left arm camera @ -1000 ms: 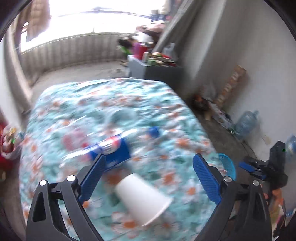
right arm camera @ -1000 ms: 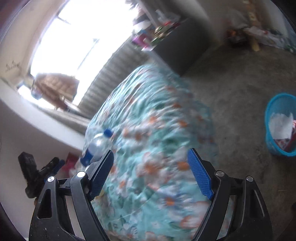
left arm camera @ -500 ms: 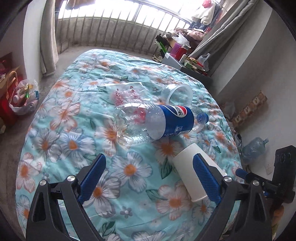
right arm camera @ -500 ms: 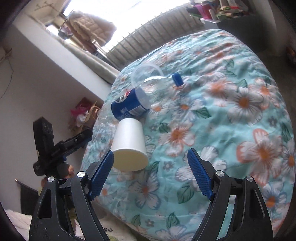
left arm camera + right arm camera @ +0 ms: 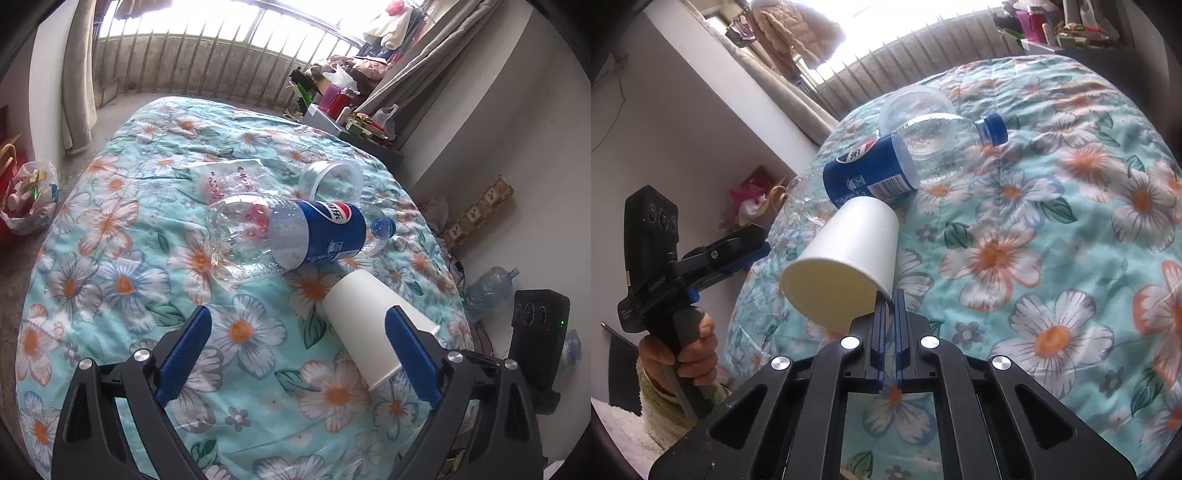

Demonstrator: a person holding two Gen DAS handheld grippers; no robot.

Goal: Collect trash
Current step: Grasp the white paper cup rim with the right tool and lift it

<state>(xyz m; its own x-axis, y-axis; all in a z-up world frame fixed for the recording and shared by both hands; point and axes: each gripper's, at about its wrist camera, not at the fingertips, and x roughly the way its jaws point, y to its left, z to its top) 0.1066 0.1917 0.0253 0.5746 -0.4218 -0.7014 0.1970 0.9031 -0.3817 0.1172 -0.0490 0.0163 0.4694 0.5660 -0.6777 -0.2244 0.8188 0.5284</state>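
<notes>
Lower centre of the right view, the right tool (image 5: 889,295) is clenched on the white paper cup's (image 5: 849,254) thin rim. That rim may crumple or slip free. The left tool (image 5: 295,334) hangs released over the bed (image 5: 110,258).

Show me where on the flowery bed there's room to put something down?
Free: the quilt left of the soda bottle, toward the curtain side, and the near patch between the left gripper fingers. Also the far end beyond the plastic bag, by the railing. Crowded: the middle right, where bottle, clear cup and paper cup bunch together.
</notes>
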